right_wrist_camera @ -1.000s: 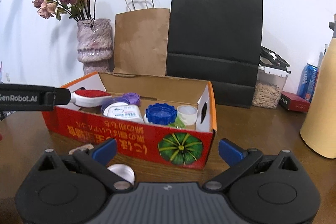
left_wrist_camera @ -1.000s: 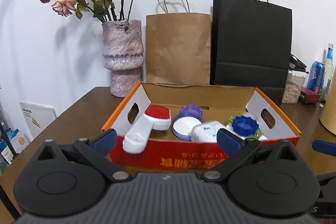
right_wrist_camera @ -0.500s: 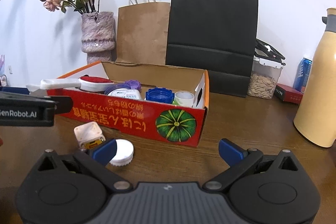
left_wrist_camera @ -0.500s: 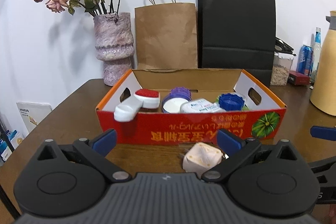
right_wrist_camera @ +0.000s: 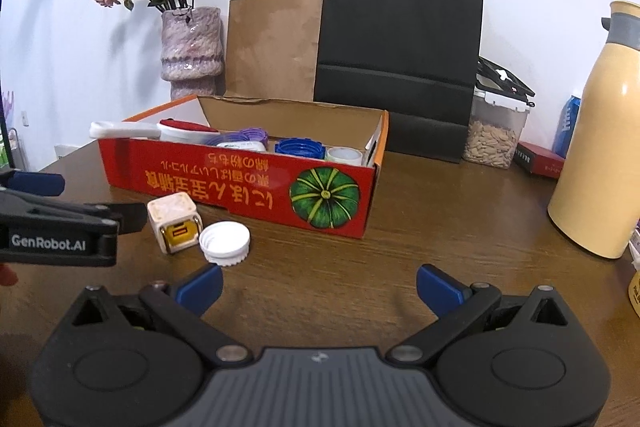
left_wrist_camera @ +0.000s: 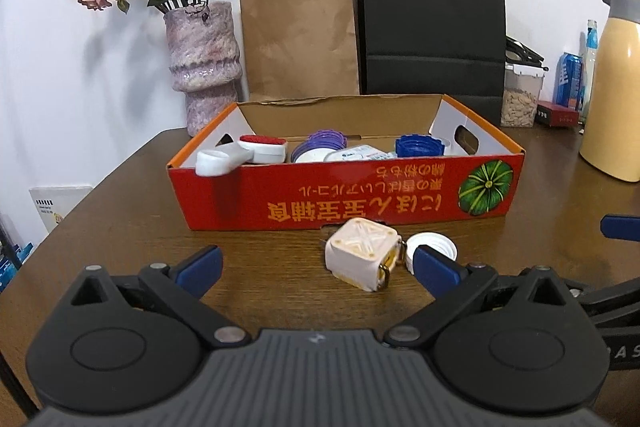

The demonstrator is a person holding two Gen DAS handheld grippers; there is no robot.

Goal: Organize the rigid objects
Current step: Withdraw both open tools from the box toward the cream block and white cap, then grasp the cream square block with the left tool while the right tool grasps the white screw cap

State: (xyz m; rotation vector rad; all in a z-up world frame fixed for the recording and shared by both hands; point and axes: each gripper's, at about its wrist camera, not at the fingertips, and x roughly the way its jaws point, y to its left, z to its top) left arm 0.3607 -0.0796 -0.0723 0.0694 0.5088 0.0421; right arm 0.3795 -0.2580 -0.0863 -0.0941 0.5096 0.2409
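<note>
On the brown wooden table [left_wrist_camera: 120, 227] stands a red cardboard box [left_wrist_camera: 360, 199] with an orange rim, a pumpkin printed at the right end of its near wall. Inside it lie a white brush with a red pad [left_wrist_camera: 256, 149], whose handle sticks out over the near left rim, a purple lid [left_wrist_camera: 318, 143], a white labelled container [left_wrist_camera: 358, 155], a blue ribbed cap [left_wrist_camera: 418, 146] and, seen from the right wrist, a small white cup [right_wrist_camera: 344, 154] at the right end. Just in front of the box's near wall, on the bare table, sits a cream cube-shaped charger [left_wrist_camera: 362, 251] with a yellow port face, and touching or nearly touching its right side lies a white screw cap [right_wrist_camera: 225, 241], open side up. The left gripper [left_wrist_camera: 316, 269] hangs low over the table near these two, its blue-tipped fingers [left_wrist_camera: 198, 265] spread wide and empty; the cube lies just beyond the gap between them, towards the right finger. The right gripper [right_wrist_camera: 320, 285] is further right, its fingers likewise spread apart and holding nothing, the white cap lying beyond its left finger. Behind the box, against the white wall, stand a mottled pink vase [left_wrist_camera: 202, 63] of dried roses, a brown paper bag [left_wrist_camera: 298, 39] and a black paper bag [left_wrist_camera: 432, 23]. At the far right stand a clear jar of seeds [right_wrist_camera: 494, 135] and a tall cream thermos [right_wrist_camera: 600, 147].
</note>
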